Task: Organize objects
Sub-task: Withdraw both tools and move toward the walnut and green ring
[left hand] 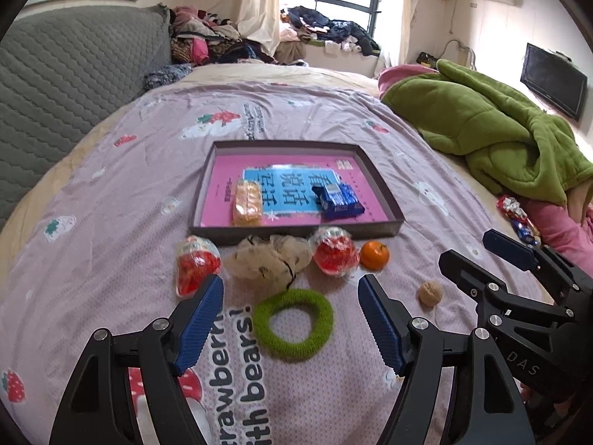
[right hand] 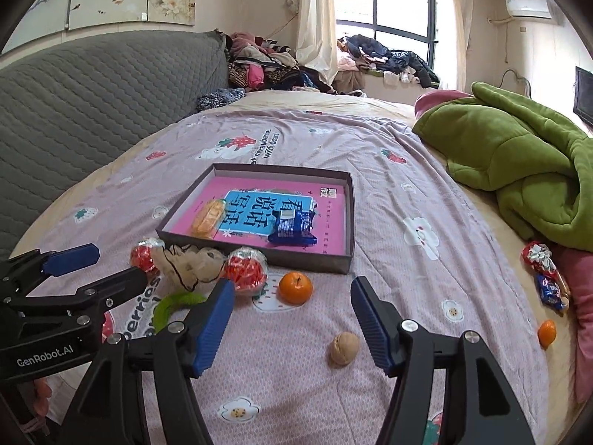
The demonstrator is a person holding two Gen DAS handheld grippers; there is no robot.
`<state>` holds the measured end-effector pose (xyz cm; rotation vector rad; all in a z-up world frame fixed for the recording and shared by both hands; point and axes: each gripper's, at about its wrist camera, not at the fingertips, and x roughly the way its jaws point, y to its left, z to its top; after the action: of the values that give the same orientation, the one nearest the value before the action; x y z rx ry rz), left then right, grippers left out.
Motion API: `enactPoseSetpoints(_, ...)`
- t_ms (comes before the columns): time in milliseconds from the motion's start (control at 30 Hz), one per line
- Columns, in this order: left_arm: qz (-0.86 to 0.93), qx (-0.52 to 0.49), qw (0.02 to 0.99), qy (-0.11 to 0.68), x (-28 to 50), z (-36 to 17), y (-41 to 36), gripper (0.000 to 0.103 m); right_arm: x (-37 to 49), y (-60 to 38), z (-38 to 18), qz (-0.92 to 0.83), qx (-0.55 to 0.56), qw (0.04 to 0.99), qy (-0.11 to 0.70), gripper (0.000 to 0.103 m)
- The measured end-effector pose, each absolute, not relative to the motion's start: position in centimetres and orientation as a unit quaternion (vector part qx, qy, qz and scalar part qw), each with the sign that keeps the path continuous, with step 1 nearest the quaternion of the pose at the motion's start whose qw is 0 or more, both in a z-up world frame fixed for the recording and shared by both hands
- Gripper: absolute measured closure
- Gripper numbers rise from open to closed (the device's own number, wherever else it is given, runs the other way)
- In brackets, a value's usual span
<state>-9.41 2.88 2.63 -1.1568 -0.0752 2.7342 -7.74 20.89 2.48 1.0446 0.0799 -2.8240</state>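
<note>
A shallow grey tray [left hand: 207,174] [right hand: 350,222] lies on the bed, holding a pink book, a yellow snack pack [left hand: 247,203] and a blue snack pack [left hand: 341,200]. In front of it lie two red wrapped treats [left hand: 194,265] [left hand: 335,254], a beige scrunchie [left hand: 268,259], a tangerine [left hand: 375,255] [right hand: 295,287], a walnut [left hand: 430,293] [right hand: 344,348] and a green hair ring [left hand: 292,324]. My left gripper [left hand: 291,289] is open above the green ring. My right gripper [right hand: 292,289] is open, near the tangerine and walnut.
A green blanket [left hand: 489,129] is heaped at the right. More wrapped snacks [right hand: 548,278] and a second tangerine [right hand: 547,332] lie at the right edge. A grey headboard [left hand: 74,85] stands at the left, clothes piled at the back.
</note>
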Motion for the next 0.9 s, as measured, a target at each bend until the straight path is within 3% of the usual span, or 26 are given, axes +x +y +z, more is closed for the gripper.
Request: enactPoseSetpoints(900,0.917,-0.395,0.062,-0.014,-7.7,-2.2,2.4,0.027,-5.6,22.1,-1.3,-0.934,0.352,0.060,0.013,0.038)
